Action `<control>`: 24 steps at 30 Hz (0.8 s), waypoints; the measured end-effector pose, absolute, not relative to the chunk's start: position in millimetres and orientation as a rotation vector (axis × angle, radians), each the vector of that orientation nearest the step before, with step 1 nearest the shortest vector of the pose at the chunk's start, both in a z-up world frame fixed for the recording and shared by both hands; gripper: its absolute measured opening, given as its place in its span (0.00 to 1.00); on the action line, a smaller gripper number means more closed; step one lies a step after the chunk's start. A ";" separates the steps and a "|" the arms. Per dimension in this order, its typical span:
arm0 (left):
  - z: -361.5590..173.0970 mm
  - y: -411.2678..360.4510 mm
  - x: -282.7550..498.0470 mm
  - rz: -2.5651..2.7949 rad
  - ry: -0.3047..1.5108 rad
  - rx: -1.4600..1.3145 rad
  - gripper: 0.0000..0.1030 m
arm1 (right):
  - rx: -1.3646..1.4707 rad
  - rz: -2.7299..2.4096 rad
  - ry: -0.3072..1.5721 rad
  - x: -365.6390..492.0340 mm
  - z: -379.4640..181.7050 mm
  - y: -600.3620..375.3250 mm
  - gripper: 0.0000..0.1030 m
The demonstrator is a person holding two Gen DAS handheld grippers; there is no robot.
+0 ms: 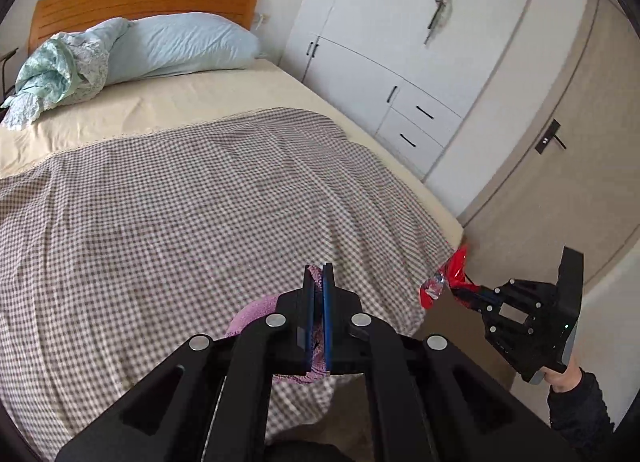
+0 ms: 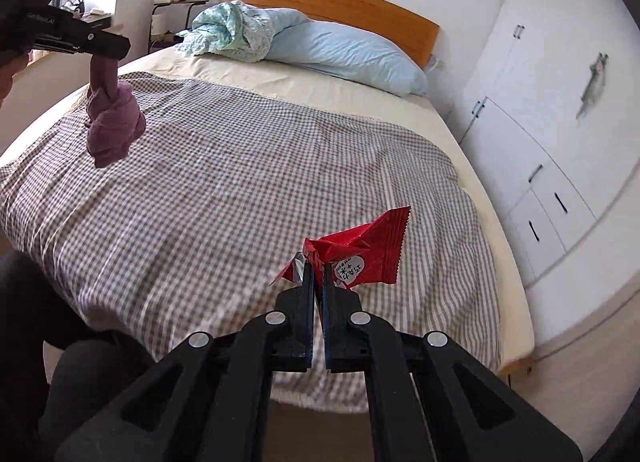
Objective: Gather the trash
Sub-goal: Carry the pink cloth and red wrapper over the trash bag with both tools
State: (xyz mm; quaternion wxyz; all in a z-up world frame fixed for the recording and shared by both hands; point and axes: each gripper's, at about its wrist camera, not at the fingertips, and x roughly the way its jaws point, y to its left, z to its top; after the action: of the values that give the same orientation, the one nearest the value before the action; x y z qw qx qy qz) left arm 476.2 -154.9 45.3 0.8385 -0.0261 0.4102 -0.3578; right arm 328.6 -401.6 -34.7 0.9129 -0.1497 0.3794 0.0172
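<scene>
Both grippers are showing as matte black frames. The left gripper (image 1: 317, 268) is carrying two flat fingers lined with blue pads (image 1: 328, 314), joined to broad arms through four round silver pins. The right gripper (image 2: 316, 268) is repeating that build, with triangular cut-outs in its arms. Seen from the side, its angular body is showing small silver screws and a tiny green light. A dark sleeve (image 1: 580, 410) is covering the wrist behind it.

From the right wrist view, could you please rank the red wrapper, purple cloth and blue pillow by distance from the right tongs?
1. Red wrapper: clamped in the right tongs.
2. Purple cloth: hanging far left.
3. Blue pillow: at the headboard.
</scene>
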 end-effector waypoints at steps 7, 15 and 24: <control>22.2 -228.7 362.0 -0.915 0.926 0.006 0.01 | -0.101 -0.075 0.870 181.2 -97.3 -460.7 0.04; -42.5 -323.1 263.9 -1.052 1.050 0.091 0.01 | 0.181 -0.175 1.030 58.1 -221.7 -507.4 0.04; -113.5 -406.6 194.9 -1.108 1.197 0.196 0.01 | 0.500 -0.101 1.196 -2.0 -361.2 -507.0 0.04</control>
State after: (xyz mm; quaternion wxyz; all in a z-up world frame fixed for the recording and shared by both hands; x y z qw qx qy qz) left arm 194.9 -406.6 -113.5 0.6812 0.0875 0.5334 -0.4938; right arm -2.0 -507.0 -361.2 0.7960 0.2326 0.5568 -0.0470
